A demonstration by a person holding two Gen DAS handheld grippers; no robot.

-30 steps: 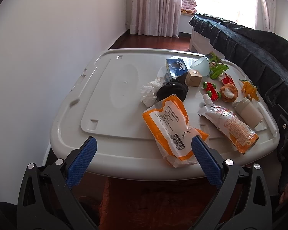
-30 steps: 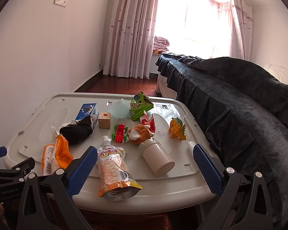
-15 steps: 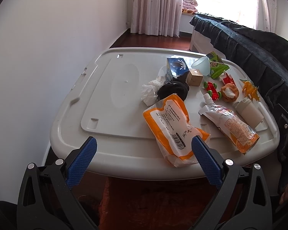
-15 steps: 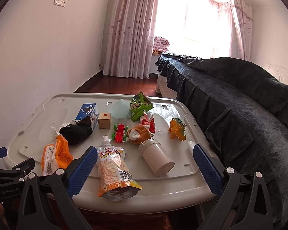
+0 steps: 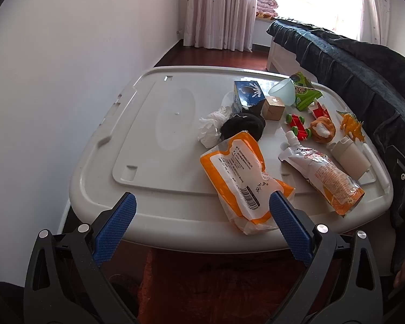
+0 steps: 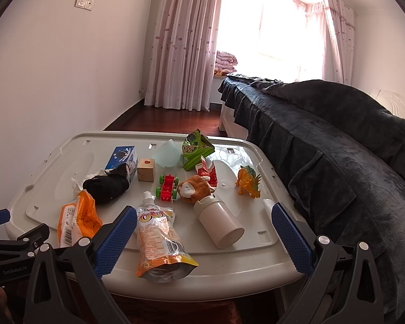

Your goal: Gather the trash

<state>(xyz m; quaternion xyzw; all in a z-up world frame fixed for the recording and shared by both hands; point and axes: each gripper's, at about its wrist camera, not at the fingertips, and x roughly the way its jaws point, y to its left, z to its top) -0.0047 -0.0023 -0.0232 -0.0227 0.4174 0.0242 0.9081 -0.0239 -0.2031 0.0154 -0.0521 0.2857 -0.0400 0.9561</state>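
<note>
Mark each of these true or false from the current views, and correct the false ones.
1. Both tools are open and empty. True: left tool, right tool.
2. The white bottle stands upright. False: it lies on its side.
3. The wooden cube sits beside the blue carton. True.
4. The orange dinosaur lies on the bed. False: it stands on the grey lid.
5. The orange snack bag is nearest the left tool. True.

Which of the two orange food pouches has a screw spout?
The orange-and-white spouted drink pouch between the right gripper fingers; its white nozzle points at the toy car. The flat orange snack bag has none.
</note>
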